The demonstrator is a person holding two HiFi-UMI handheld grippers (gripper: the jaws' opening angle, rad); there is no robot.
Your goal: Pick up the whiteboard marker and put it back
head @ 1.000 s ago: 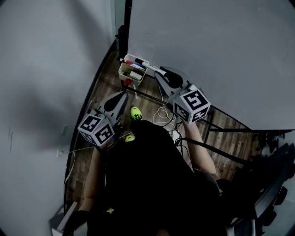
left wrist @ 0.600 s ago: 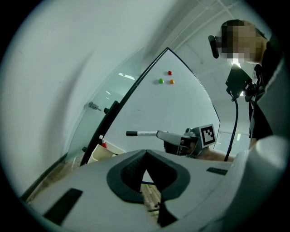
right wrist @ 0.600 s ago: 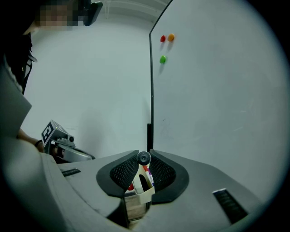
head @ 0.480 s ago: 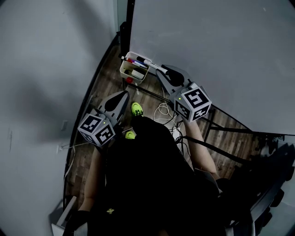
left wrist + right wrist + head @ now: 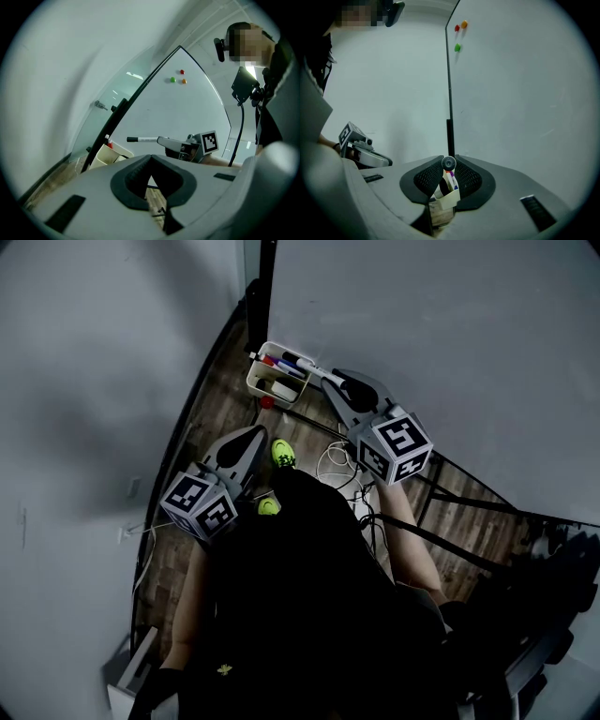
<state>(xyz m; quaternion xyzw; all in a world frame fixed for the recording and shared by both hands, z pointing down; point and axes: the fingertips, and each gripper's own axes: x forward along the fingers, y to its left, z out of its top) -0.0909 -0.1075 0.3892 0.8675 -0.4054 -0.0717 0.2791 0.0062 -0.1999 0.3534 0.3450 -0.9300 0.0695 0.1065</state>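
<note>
1. A wooden plank floor [image 5: 214, 404] runs between a pale wall [image 5: 94, 381] and a large whiteboard [image 5: 450, 343] on a black frame [image 5: 265, 277]. Three magnets [image 5: 177, 78], red, green and orange, sit high on the board.
2. A cream holder [image 5: 108, 155] of pens sits at the board's lower corner. White cables [image 5: 330, 465] lie loose on the floor near a yellow-green shoe [image 5: 281, 453].
3. The person's dark clothing [image 5: 309, 596] covers most of the floor in the head view, and the lower right of that view is too dark to read.
4. Red, blue and black caps show in the holder, but their number cannot be told. A small red thing just below it is too small to name.
5. The right gripper [image 5: 449, 165] is clenched on the whiteboard marker [image 5: 146, 139], which its own view shows only end-on between the pads.
6. The marker lies roughly level. Its black-capped end projects past the jaws toward the frame and sits above the holder's rim, not down inside it. Whether it touches the pens there cannot be told.
7. The left gripper [image 5: 151, 158] is well apart from the holder, with its jaw tips together and nothing between them.
</note>
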